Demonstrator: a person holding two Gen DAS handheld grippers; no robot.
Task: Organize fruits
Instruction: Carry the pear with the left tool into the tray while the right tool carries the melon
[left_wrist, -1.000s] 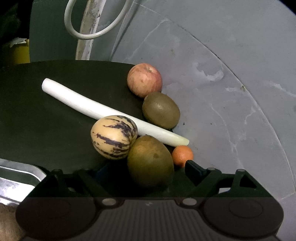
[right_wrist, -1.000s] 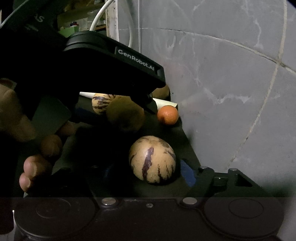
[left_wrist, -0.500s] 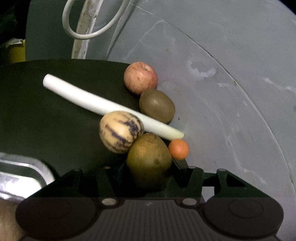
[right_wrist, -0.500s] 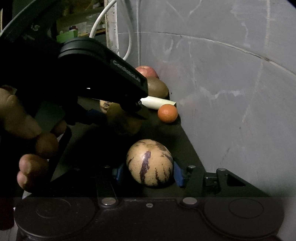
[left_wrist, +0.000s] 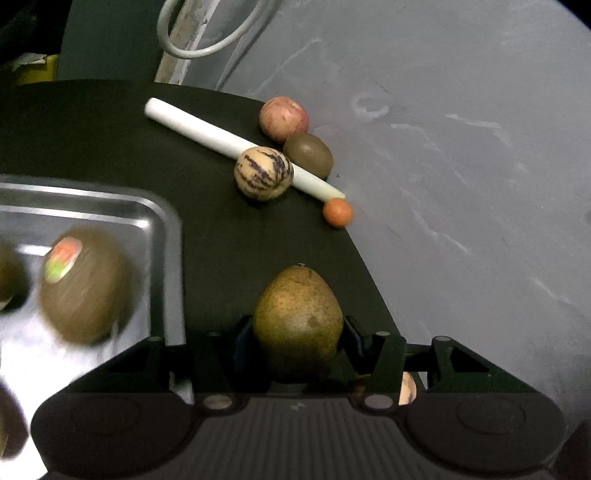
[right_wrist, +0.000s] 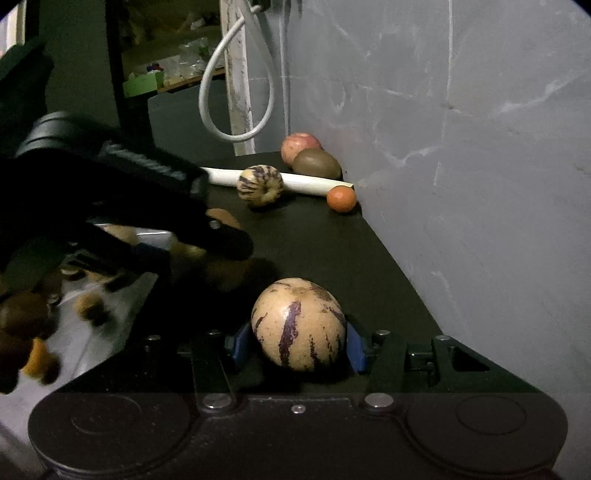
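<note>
Left wrist view shows a dark table top (left_wrist: 92, 147) that runs up to a grey, scuffed wall (left_wrist: 461, 147) on the right, with a looped white cable (left_wrist: 207, 51) hanging at the far end. A metal tray (left_wrist: 162, 221) sits at the near left, holding a blurred brown fruit with a sticker (left_wrist: 83, 284). At the far right of the table lie an apple (left_wrist: 283, 119), a kiwi (left_wrist: 308, 155) touching it, a long white stalk (left_wrist: 221, 136) running diagonally, a striped pepino melon (left_wrist: 264, 172) resting against the stalk, and a small orange (left_wrist: 337, 212) at the stalk's near end, beside the wall.

The left gripper (left_wrist: 297, 336) is clamped on a brown pear (left_wrist: 297, 317), which sits between its fingers near the tray's right edge, well apart from the far cluster.

Right wrist view shows the same wall (right_wrist: 480, 184) on the right and cluttered shelves in the far left background. The right gripper (right_wrist: 299, 347) is closed around a second striped pepino melon (right_wrist: 299, 325), held between its blue pads (right_wrist: 354, 350) over the dark table. The left gripper (right_wrist: 207, 251) appears as a dark blurred shape at the left, over the tray (right_wrist: 92, 332).
</note>
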